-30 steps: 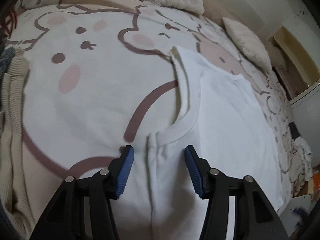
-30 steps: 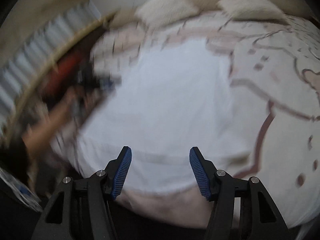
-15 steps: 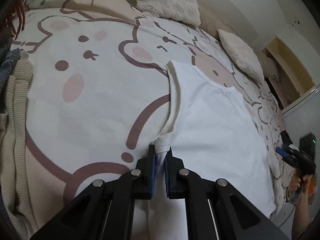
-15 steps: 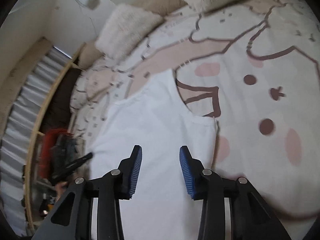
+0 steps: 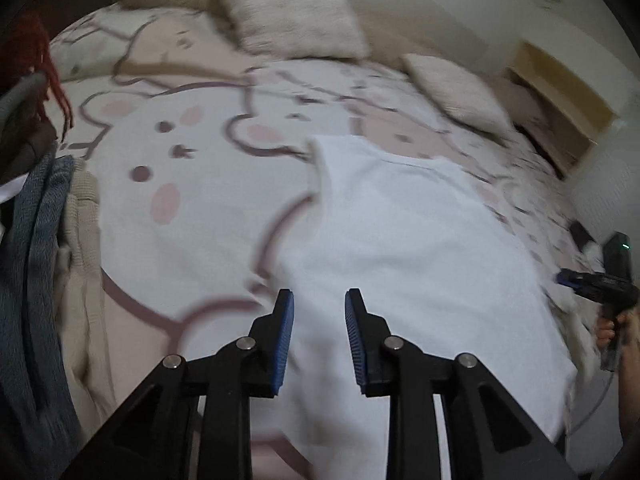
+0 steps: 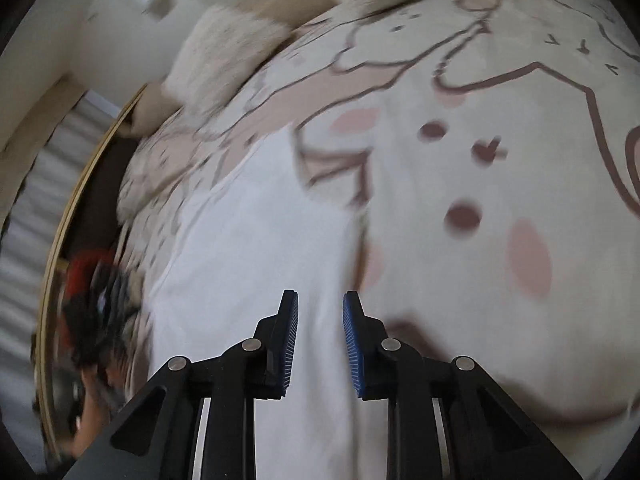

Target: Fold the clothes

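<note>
A white shirt (image 5: 400, 248) lay spread flat on the bed (image 5: 192, 216), on its bear-print cover toward the side edge, below two fluffy pillows (image 5: 288, 16) at the head. The left tongs (image 5: 318, 340) hovered over the shirt's near part, jaws opening with nothing pinched, while the right tongs (image 6: 320, 340) were closing above the white cloth, pads not yet pressing it

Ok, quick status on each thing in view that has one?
white shirt: lying flat on the bed, partly folded
left gripper: jaws opening, nothing pinched
right gripper: jaws closing above the shirt, pads not pressing on it
clothes pile: heaped at the bed's edge
</note>
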A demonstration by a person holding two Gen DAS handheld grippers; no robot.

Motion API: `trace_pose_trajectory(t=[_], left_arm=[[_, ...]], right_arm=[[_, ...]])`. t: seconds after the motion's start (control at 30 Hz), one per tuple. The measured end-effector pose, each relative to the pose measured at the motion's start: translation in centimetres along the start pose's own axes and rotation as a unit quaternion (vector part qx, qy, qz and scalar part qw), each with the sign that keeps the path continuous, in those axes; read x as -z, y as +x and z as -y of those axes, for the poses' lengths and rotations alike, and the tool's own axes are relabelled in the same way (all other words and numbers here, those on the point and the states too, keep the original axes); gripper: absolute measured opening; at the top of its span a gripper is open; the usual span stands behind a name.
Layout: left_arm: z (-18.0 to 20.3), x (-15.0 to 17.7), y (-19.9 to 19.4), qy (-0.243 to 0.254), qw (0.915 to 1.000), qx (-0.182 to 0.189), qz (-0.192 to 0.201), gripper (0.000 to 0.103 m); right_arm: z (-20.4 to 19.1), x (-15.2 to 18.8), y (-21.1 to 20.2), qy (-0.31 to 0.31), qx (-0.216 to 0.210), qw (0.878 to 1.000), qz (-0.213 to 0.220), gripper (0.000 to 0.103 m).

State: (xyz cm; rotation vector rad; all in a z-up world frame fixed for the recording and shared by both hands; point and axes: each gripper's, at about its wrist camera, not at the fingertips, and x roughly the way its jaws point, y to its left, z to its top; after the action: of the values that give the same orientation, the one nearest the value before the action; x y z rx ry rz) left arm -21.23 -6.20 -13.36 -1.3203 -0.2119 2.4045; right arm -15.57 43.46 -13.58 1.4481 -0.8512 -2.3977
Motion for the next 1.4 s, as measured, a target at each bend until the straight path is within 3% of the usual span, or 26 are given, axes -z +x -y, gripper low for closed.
trace_pose_trajectory(t=[0.1,0.27,0.37,0.53,0.63,0.77,0.83,0.9,0.93,0.97,1.03,1.1,1.13,1.27,1.33,1.4], left_arm=[[2.3,2.9,-1.8,0.02,0.9989,0.041,-0.014,0.026],[4.5,8.3,-2.4,0.051,0.9955,0.047,-0.065,0.026],[3.6,11.5,-2.0,0.047,0.9941,0.022,-0.096,0.026],[2.7,13.4,-4.3,0.034,0.9957,0.026,-0.082,0.026],[2.9,13.0,-6.0,0.035,0.9958,0.021,-0.083,0.026],[3.5,9.0,-8.7,0.036,0.9982,0.018,-0.044,0.03],[3.8,6.6,-9.3,0.033,0.9991,0.012,-0.026,0.055],[4.5,3.4,-9.6,0.047,0.9989,0.002,-0.002,0.057],[5.1,1.8,-9.4,0.063,0.9979,-0.011,0.006,0.057],[5.6,0.1,-9.2,0.079,0.9965,-0.023,0.013,0.057],[6.4,-2.2,-8.5,0.11,0.9927,-0.043,0.023,0.057],[7.3,-5.1,-6.9,0.152,0.9859,-0.067,0.025,0.057],[7.8,-6.3,-5.8,0.179,0.98,-0.082,0.029,0.057],[8.3,-9.6,-1.4,0.27,0.9541,-0.125,0.034,0.057],[8.3,-11.1,1.1,0.309,0.9402,-0.14,0.031,0.057],[8.0,-12.3,3.8,0.328,0.9359,-0.127,0.012,0.057]], right_arm=[[-2.1,4.1,-0.6,-0.035,-0.019,0.998,-0.044,0.022],[-2.2,10.4,0.5,-0.057,0.012,0.994,-0.096,0.022],[-0.1,12.7,-0.5,-0.025,-0.008,0.997,-0.07,0.022],[0.8,15.2,-3.2,-0.017,0.001,0.998,-0.062,0.022],[0.0,15.0,-4.7,-0.022,0.014,0.997,-0.066,0.022],[-2.6,11.0,-7.8,-0.054,0.012,0.998,-0.004,0.024],[-4.1,8.0,-9.3,-0.079,0.01,0.997,0.023,0.025],[-5.9,5.2,-9.8,-0.118,0.047,0.991,0.039,0.052],[-7.1,4.0,-9.8,-0.151,0.076,0.984,0.051,0.084],[-8.3,2.8,-9.7,-0.184,0.105,0.975,0.063,0.092],[-10.5,0.2,-8.8,-0.255,0.149,0.953,0.068,0.092],[-11.5,-1.9,-7.7,-0.292,0.171,0.939,0.063,0.092],[-12.0,-3.0,-7.1,-0.309,0.181,0.932,0.061,0.092],[-14.3,-7.0,-2.7,-0.399,0.237,0.883,0.063,0.092],[-14.7,-8.5,-0.5,-0.421,0.239,0.873,0.055,0.092],[-15.0,-9.9,1.6,-0.443,0.239,0.863,0.047,0.091]])
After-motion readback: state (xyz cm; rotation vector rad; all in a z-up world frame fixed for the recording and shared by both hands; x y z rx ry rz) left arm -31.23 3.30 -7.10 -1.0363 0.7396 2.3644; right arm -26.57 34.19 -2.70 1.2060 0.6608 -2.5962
